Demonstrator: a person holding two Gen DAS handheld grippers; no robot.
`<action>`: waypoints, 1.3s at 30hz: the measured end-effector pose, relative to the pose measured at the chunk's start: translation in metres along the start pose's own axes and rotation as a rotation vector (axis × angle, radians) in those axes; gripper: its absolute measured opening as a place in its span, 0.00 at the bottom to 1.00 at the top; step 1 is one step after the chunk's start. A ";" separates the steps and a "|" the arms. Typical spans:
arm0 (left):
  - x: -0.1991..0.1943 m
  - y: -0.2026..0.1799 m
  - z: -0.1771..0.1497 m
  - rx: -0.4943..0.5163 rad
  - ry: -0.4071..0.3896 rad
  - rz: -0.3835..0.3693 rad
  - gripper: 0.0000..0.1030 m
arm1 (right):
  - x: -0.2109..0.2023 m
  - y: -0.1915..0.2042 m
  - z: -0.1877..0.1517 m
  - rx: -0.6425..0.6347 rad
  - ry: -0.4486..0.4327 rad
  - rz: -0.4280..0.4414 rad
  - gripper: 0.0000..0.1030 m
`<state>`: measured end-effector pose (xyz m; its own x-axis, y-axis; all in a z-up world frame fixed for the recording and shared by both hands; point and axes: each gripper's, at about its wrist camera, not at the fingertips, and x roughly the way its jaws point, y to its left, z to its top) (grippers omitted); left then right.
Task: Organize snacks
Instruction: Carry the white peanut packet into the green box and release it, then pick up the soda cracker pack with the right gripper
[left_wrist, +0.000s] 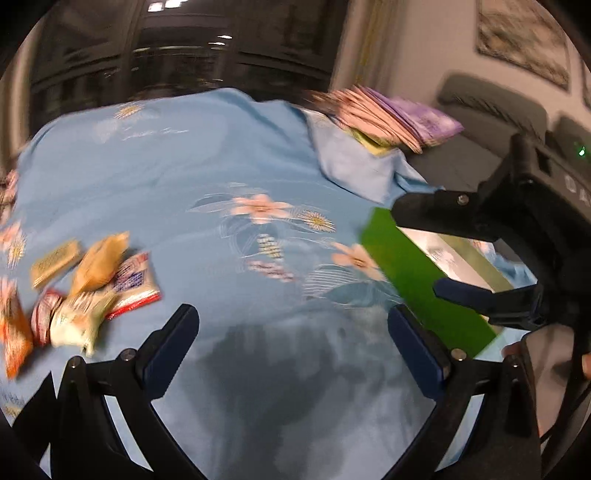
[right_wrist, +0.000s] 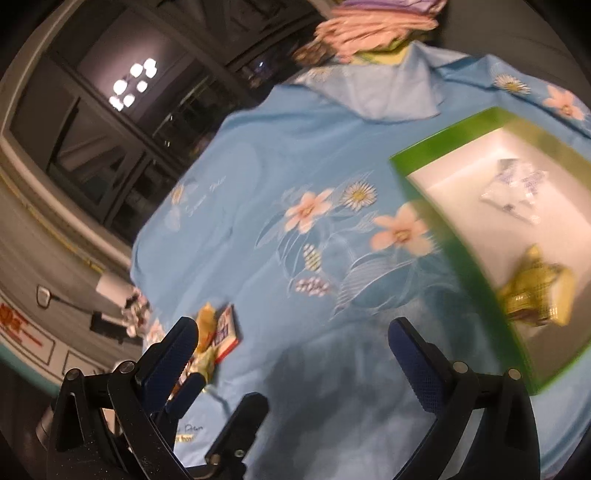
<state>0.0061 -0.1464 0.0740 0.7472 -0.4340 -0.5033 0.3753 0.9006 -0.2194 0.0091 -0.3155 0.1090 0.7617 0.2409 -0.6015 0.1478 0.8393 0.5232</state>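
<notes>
Several snack packets lie in a loose pile on the blue flowered tablecloth at the left. A green box with a white inside stands at the right; in it lie a gold-wrapped snack and a clear white packet. My left gripper is open and empty above the cloth, right of the pile. My right gripper is open and empty, left of the box; it also shows in the left wrist view over the box. The pile shows in the right wrist view.
A stack of folded pink and purple cloths sits at the far edge of the table. A grey sofa stands behind on the right. Dark windows lie beyond the table. Both views are blurred by motion.
</notes>
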 end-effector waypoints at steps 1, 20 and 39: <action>0.000 0.012 -0.006 -0.025 -0.012 0.005 1.00 | 0.008 0.006 -0.003 -0.017 0.019 -0.018 1.00; -0.051 0.140 -0.064 -0.092 0.104 0.148 0.99 | 0.116 0.195 -0.056 -0.567 0.283 0.040 0.99; -0.032 0.160 -0.075 -0.070 0.254 0.230 0.99 | 0.362 0.285 -0.110 -0.849 0.613 -0.120 1.00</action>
<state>0.0013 0.0134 -0.0083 0.6440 -0.2074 -0.7364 0.1682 0.9774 -0.1281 0.2580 0.0645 -0.0262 0.2874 0.1397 -0.9476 -0.4694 0.8829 -0.0122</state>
